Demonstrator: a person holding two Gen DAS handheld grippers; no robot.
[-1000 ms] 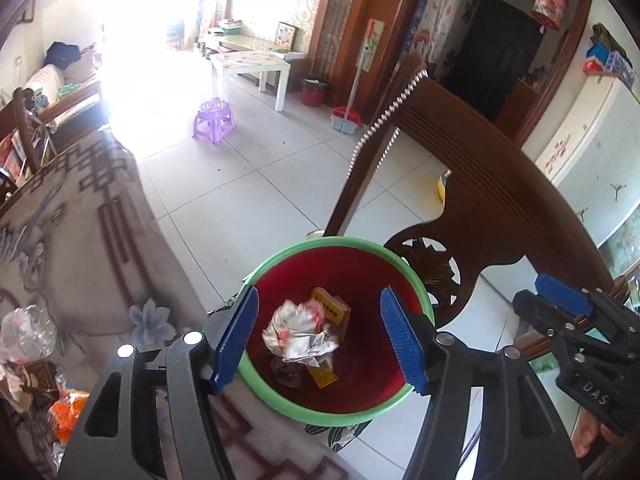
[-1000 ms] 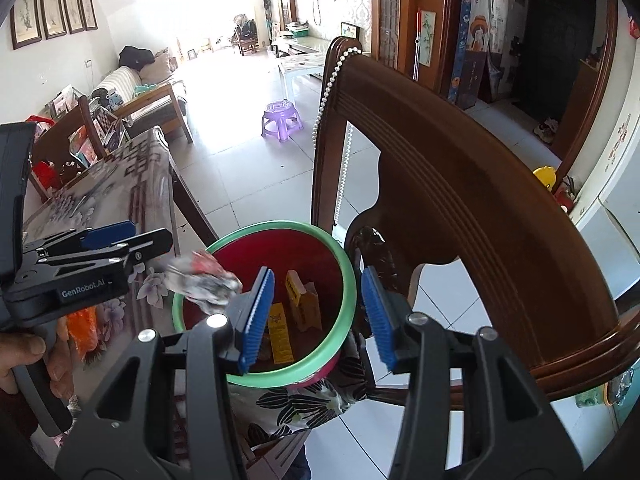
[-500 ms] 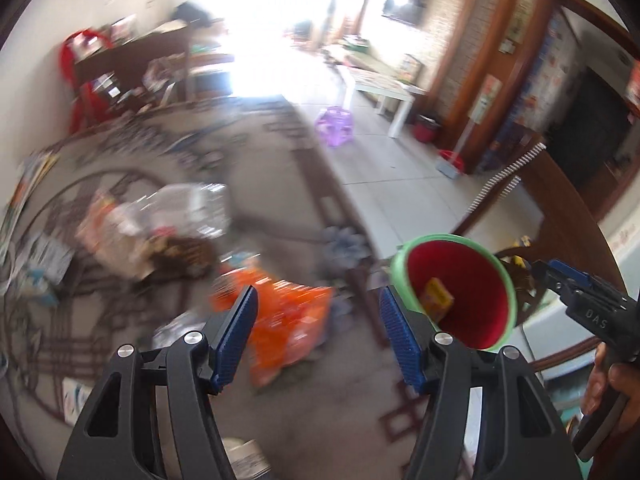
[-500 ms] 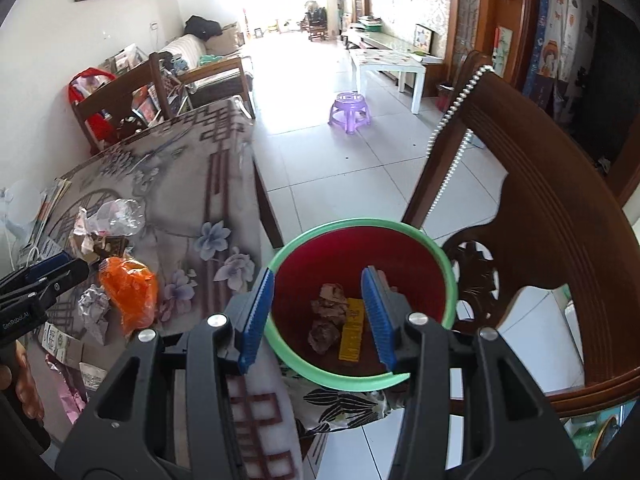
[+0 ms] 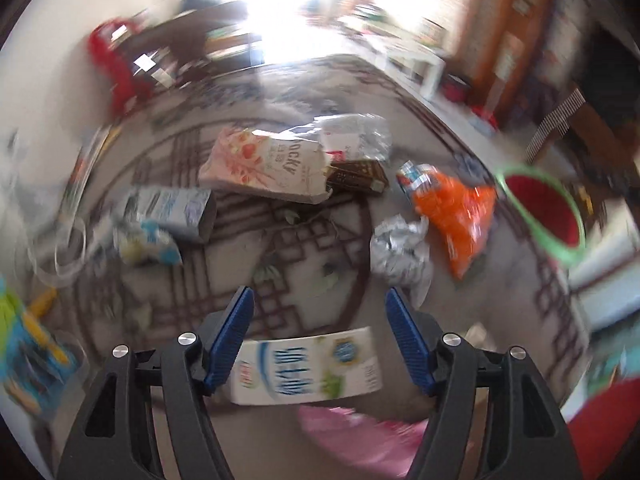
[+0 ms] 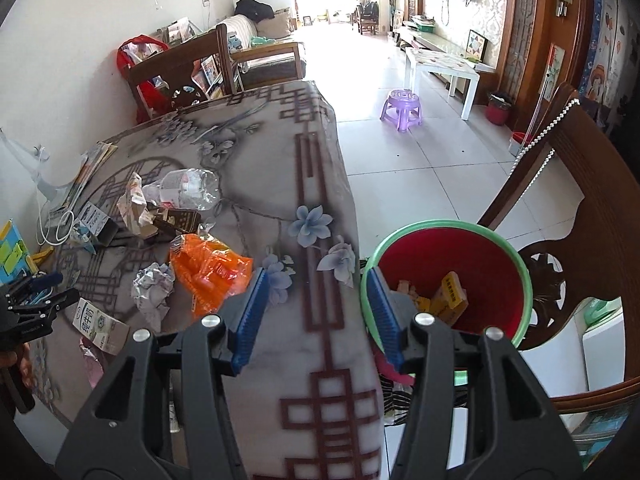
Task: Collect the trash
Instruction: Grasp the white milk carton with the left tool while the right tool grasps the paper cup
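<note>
Red plastic bin with a green rim sits off the tabletop's edge beside a dark wooden chair; inside I see a few yellow cartons and brownish scraps, so part of the collection is done. Most remains on the grey patterned tabletop: an orange plastic snack bag, a crumpled silver-white wrapper ball, a white-and-blue milk carton lying flat, a torn pink-and-white paper bag, a small dark brown box, a crushed clear plastic bottle, and a blue-grey carton farther left. Left hand-held gripper: jaws spreading, nothing between the pads, hanging over the tabletop just above the milk carton; left view is motion-blurred. Right hand-held gripper: jaws also widening, empty, poised over the tabletop edge next to the bin rim. My estimate: early-to-middle stage, roughly seven pieces outstanding. The milk carton looks like the nearest candidate for the left side.
</note>
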